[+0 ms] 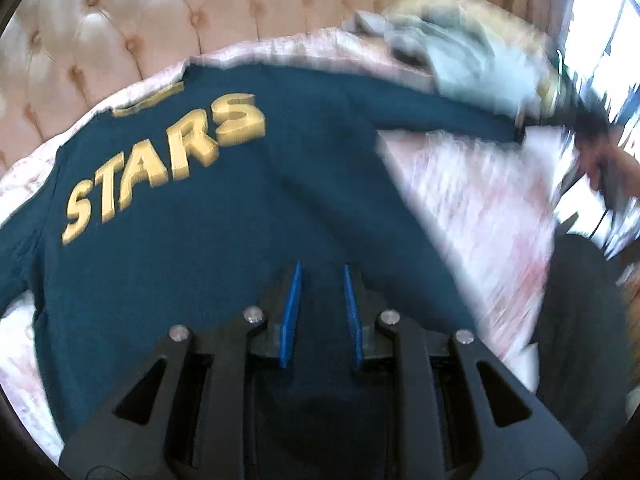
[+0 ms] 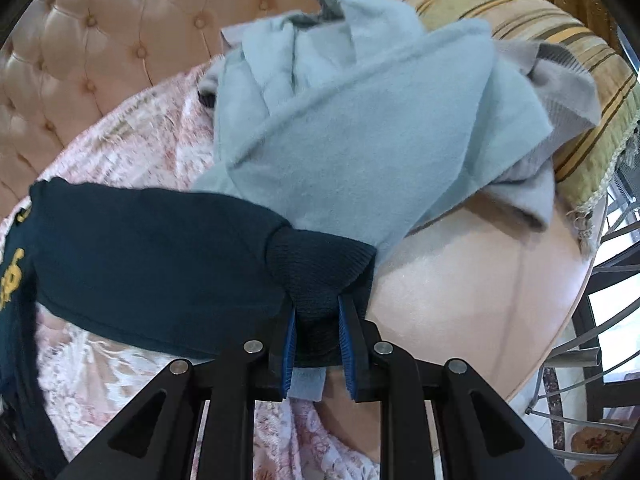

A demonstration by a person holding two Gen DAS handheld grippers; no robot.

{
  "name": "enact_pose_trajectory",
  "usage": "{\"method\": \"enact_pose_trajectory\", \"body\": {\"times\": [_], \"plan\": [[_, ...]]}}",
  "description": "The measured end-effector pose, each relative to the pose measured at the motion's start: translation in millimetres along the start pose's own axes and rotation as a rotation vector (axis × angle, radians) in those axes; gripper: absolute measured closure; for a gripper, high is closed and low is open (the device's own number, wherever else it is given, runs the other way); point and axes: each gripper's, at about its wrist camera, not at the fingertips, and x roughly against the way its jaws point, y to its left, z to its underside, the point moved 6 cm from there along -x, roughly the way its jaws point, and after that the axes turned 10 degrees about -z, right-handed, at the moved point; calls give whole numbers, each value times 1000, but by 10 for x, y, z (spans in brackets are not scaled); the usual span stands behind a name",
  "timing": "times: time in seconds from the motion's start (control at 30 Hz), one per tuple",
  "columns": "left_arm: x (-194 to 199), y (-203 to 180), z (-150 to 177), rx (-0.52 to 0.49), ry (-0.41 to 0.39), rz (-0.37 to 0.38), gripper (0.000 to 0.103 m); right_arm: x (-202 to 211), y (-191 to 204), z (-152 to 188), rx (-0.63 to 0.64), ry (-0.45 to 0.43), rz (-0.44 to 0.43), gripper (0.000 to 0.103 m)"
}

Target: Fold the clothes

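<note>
**Dark sweater spread out, one sleeve pinched**

The dark blue sweater (image 1: 208, 208) with gold letters lies flat on the pink flowery bed cover (image 1: 472, 216), near the padded headboard (image 1: 120, 24). Its body is in the middle of the bed. One sleeve (image 2: 152, 248) reaches out to the side, toward the bare edge of the bed.

The right tool (image 2: 317, 312) is closed on the ribbed cuff (image 2: 320, 268) at the end of that sleeve. The cuff is bunched up between the blue pads.

The left tool (image 1: 320, 280) is over the lower part of the sweater's body. Its blue pads stand a little apart. The dark cloth shows between them, but I cannot tell if they pinch it or just hang above it.

A heap of light blue clothes (image 2: 360, 112) lies right by the cuff, and a bit of it touches the sleeve. A striped pillow (image 2: 560, 80) is behind the heap.

What could go wrong, I think:

- The cuff is thick and bunched. It could slip out of the right tool if the sleeve is pulled fast.
- The light blue heap could get dragged along with the sleeve and end up inside the fold.
- If the left tool is not really holding the cloth, the whole sweater may slide and wrinkle.
- The sleeve is close to the bed's edge and could drop off the side.
</note>
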Motion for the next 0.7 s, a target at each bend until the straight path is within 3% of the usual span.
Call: {"method": "enact_pose_trajectory", "body": {"times": [0.07, 0.1, 0.13, 0.23, 0.3, 0.37, 0.43, 0.5, 0.6, 0.7], "plan": [[66, 15, 9, 13, 28, -15, 72, 20, -15, 0, -17, -9, 9, 79], [142, 37, 23, 45, 39, -4, 65, 109, -29, -5, -30, -24, 22, 68], [257, 54, 57, 72, 32, -1, 56, 199, -43, -10, -43, -40, 35, 65], [647, 39, 304, 136, -24, 4, 41, 776, -60, 53, -35, -145, 126, 55], [814, 43, 504, 196, -47, 9, 39, 1133, 91, 193, -39, -205, 87, 43], [884, 128, 777, 374, -28, 63, 39, 1322, 421, 382, -22, -200, -89, 40], [920, 131, 1026, 491, -7, 130, 39, 1311, 929, 742, 34, -105, -307, 34], [980, 0, 1151, 449, -18, 146, 39, 1172, 1470, 1091, 92, 6, -491, 32], [1097, -279, 1163, 264, -73, 112, 39, 729, 1978, 1482, 40, 156, -597, 32], [1113, -446, 1117, 128, -113, 45, 43, 435, 2193, 1698, -9, 230, -577, 32]]}}
